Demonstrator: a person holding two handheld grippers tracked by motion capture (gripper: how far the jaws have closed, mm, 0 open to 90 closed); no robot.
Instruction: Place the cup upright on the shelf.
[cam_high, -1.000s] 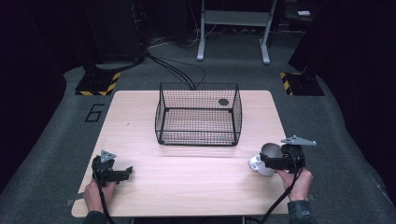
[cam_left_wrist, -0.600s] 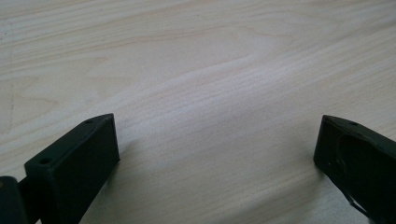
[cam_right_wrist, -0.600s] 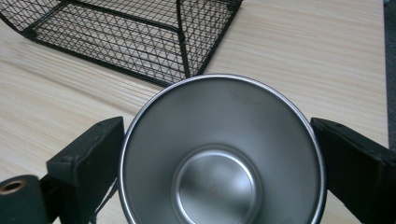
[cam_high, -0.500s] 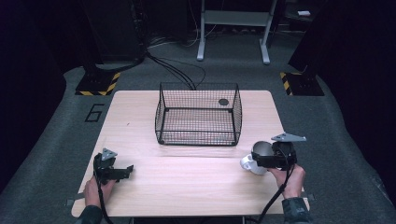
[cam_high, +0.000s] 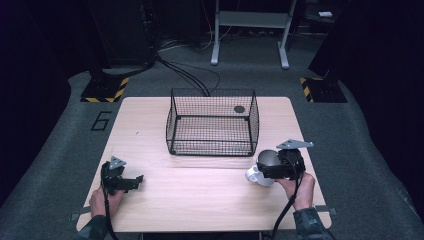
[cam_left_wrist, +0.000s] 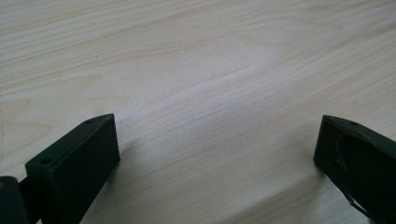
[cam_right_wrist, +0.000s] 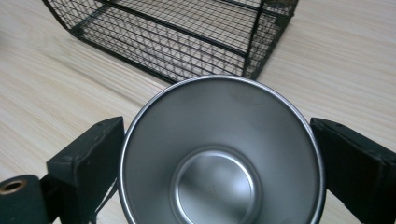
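A shiny steel cup (cam_right_wrist: 219, 158) sits between the jaws of my right gripper (cam_right_wrist: 217, 140), its open mouth facing the camera; each jaw presses a side of the rim. From the high view, the right gripper (cam_high: 261, 169) holds the cup (cam_high: 256, 174) just above the wooden table (cam_high: 200, 200), near the front right corner of the black wire basket (cam_high: 212, 122). The basket (cam_right_wrist: 187, 32) lies close ahead of the cup. My left gripper (cam_high: 136, 181) rests low at the table's front left, jaws wide apart over bare wood (cam_left_wrist: 217, 154), holding nothing.
A small dark round thing (cam_high: 239, 109) lies in the basket's far right corner. Beyond the table are grey carpet, a floor mark "6" (cam_high: 101, 120), yellow-black striped bases (cam_high: 104, 90), cables (cam_high: 190, 75) and a metal stand (cam_high: 250, 30).
My right gripper has carried the cup leftward, nearer the basket's front right corner. The left gripper has stayed in place.
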